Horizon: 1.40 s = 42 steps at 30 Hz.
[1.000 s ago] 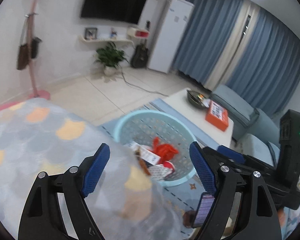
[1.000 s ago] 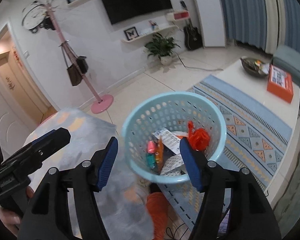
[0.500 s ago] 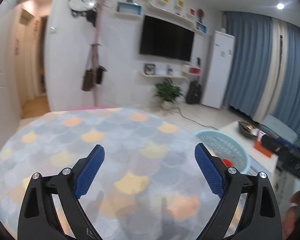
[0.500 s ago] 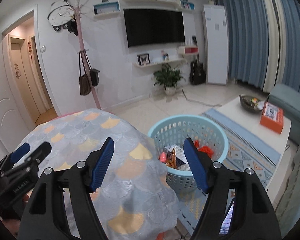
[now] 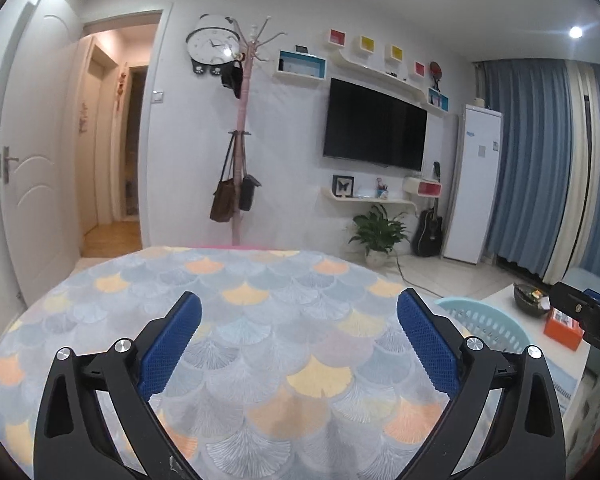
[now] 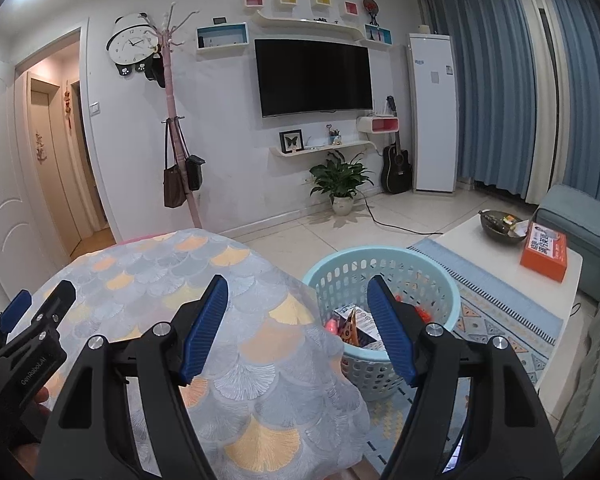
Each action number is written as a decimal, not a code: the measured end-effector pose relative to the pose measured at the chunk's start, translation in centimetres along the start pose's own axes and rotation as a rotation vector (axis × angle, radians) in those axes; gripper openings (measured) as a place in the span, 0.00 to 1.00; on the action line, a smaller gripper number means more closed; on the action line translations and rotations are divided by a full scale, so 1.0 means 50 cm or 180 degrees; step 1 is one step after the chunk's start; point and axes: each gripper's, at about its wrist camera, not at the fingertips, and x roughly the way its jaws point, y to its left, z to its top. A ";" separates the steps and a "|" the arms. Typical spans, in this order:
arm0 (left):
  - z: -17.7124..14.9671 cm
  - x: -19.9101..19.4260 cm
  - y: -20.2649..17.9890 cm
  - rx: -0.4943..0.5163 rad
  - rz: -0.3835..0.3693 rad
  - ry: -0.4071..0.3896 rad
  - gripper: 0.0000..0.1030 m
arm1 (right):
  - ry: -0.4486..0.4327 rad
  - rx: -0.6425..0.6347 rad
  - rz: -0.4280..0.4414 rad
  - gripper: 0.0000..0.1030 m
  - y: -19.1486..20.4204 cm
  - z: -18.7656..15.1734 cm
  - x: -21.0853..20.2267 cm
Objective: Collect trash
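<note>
Your left gripper has swung off the basket to face the table, its jaws just opened wide and empty. The right gripper gapes empty too, basket just ahead-right. Scan the cloth for leftover trash before committing.

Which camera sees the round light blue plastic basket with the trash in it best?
The right wrist view. There the round light blue plastic basket shows almost whole, with wrappers inside, partly behind a blue gripper finger. The left wrist view catches only a piece of its rim past the tablecloth edge.
</note>
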 end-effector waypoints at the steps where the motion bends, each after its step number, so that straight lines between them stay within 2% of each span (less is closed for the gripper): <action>1: 0.000 0.002 -0.002 0.0027 0.0007 0.0011 0.93 | 0.0003 -0.0002 0.0007 0.66 0.000 -0.002 0.003; 9: -0.007 -0.005 -0.023 0.0183 0.0072 -0.0006 0.93 | 0.0012 0.0000 0.0022 0.66 -0.007 -0.013 0.016; 25: -0.003 0.005 -0.019 0.0139 0.0168 0.0104 0.93 | 0.0153 -0.0010 0.0036 0.71 0.001 -0.031 0.046; 42: -0.006 0.008 -0.013 0.0085 0.0199 0.0165 0.93 | 0.0157 0.0020 0.0011 0.72 -0.004 -0.034 0.047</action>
